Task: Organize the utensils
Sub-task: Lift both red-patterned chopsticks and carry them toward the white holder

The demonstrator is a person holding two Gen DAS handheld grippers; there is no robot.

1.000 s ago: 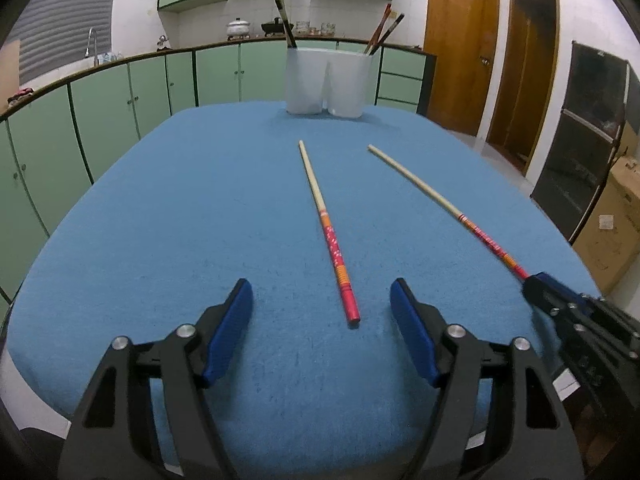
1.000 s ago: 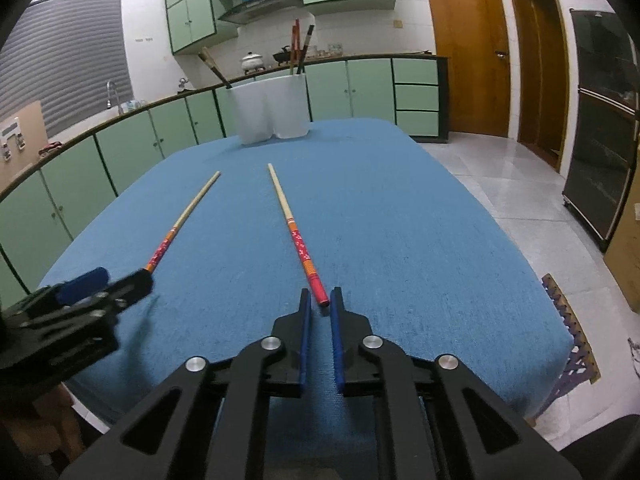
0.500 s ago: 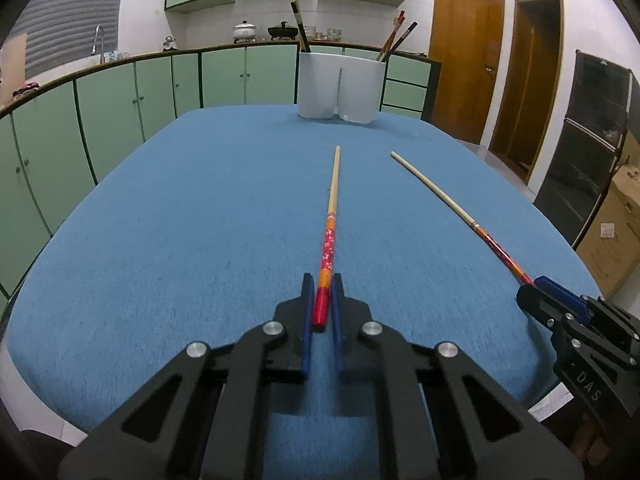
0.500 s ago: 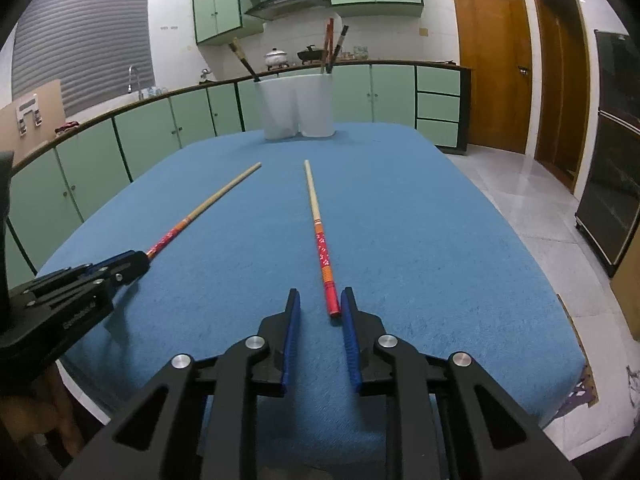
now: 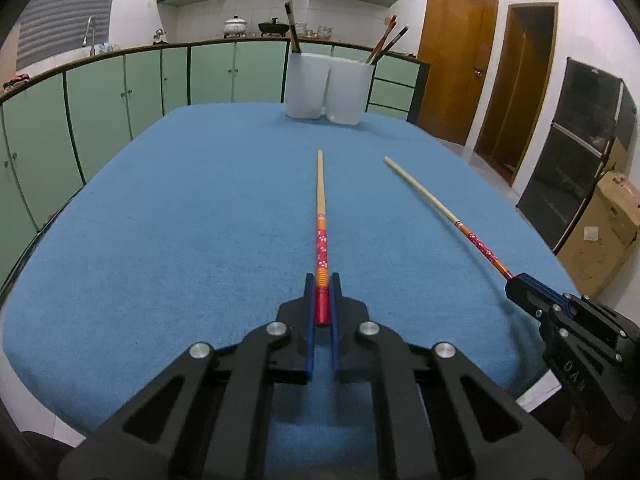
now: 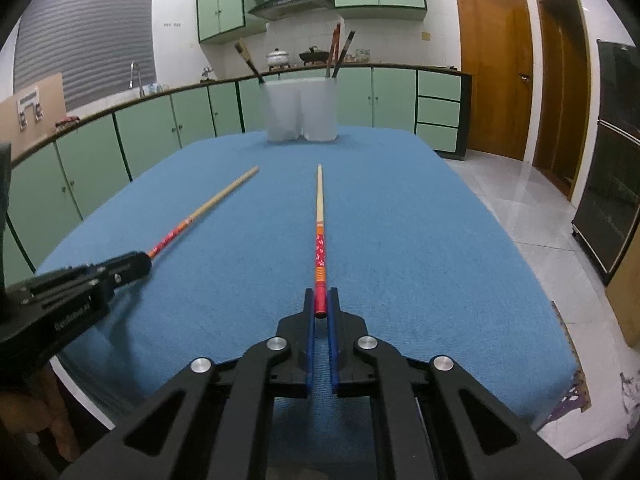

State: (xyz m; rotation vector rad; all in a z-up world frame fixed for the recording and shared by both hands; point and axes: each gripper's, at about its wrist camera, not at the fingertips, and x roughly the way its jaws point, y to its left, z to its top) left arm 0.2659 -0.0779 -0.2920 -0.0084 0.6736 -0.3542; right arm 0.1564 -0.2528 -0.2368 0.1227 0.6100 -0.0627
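While both grippers are held just inside the near edge of the blue tabletop (image 5: 160, 240), each is clamped on the red end of a chopstick. The left gripper (image 5: 321, 292) has its fingers (image 5: 308, 300) pinched on the left chopstick (image 5: 321, 216), which runs straight toward the far edge. The right gripper (image 6: 321, 304) has its fingers (image 6: 333, 312) pinched on the right chopstick (image 6: 319, 220), likewise aimed at the far edge. In the left view, the right chopstick (image 5: 440, 208) is seen slanting toward the near right corner, where the right gripper (image 5: 516, 284) is seen. Two chopsticks are counted on the tabletop, well apart at their pale tips. Open cloth is seen to the left edge, to the right edge and ahead of the tips. At the far edge one white twin-cup holder (image 5: 326, 88) is stood, with about three sticks (image 5: 388, 42) seen poking out.
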